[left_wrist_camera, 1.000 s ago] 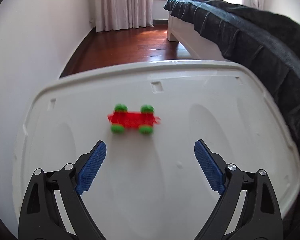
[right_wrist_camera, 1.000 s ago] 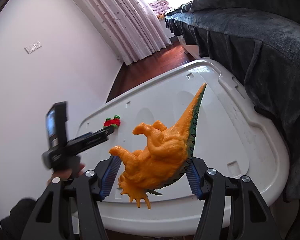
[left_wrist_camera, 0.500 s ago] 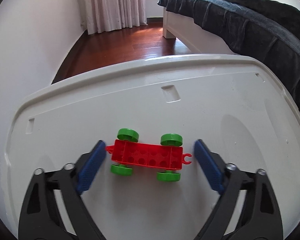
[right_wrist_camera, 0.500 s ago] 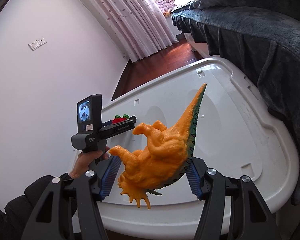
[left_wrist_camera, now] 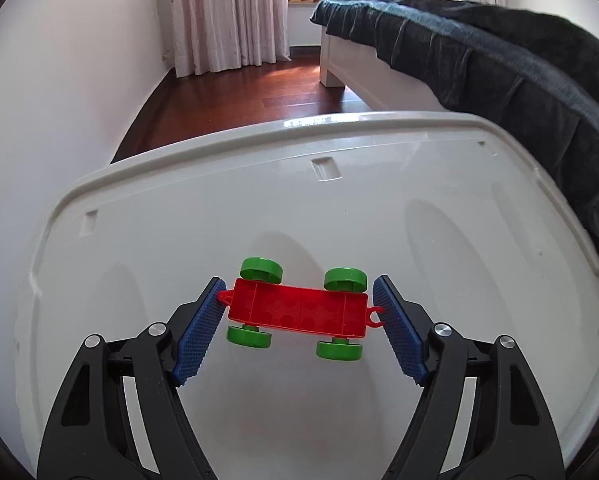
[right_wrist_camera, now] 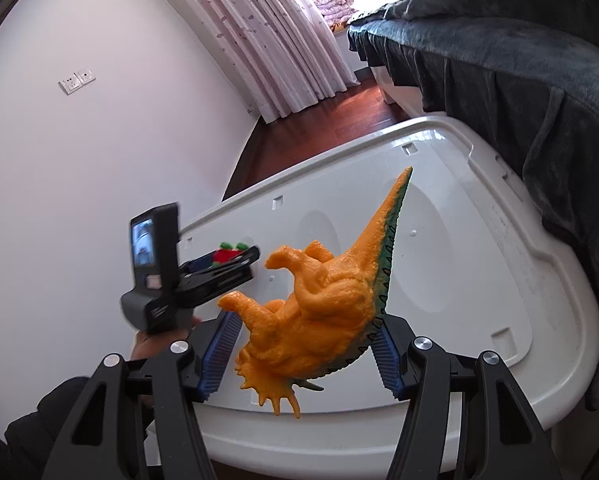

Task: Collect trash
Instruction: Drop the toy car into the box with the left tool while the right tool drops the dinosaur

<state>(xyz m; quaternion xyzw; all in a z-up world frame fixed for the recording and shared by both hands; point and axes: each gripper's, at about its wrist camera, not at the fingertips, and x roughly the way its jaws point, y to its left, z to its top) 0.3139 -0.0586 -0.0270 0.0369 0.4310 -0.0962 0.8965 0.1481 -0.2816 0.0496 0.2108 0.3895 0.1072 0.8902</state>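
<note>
A red toy car (left_wrist_camera: 299, 312) with green wheels lies upside down on the white plastic lid (left_wrist_camera: 171, 224). My left gripper (left_wrist_camera: 298, 292) straddles it lengthwise. Its jaws are closing, and both blue pads touch the car's end tabs. In the right wrist view the left gripper (right_wrist_camera: 227, 266) shows from the side, with the car (right_wrist_camera: 225, 255) half hidden between its fingers. My right gripper (right_wrist_camera: 305, 344) is shut on an orange toy dinosaur (right_wrist_camera: 319, 312), held above the lid's (right_wrist_camera: 479, 280) near edge with its tail pointing up.
A bed with a dark blanket (left_wrist_camera: 499, 68) runs along the lid's right side. A white wall (right_wrist_camera: 99, 180) stands close on the left. Wooden floor (left_wrist_camera: 239, 96) and curtains (left_wrist_camera: 223, 16) lie beyond. A person's hand (right_wrist_camera: 155, 344) holds the left gripper.
The left gripper came forward and down to the red car, and its fingers closed in until the pads met the car's ends. The right gripper with the dinosaur stayed put.
</note>
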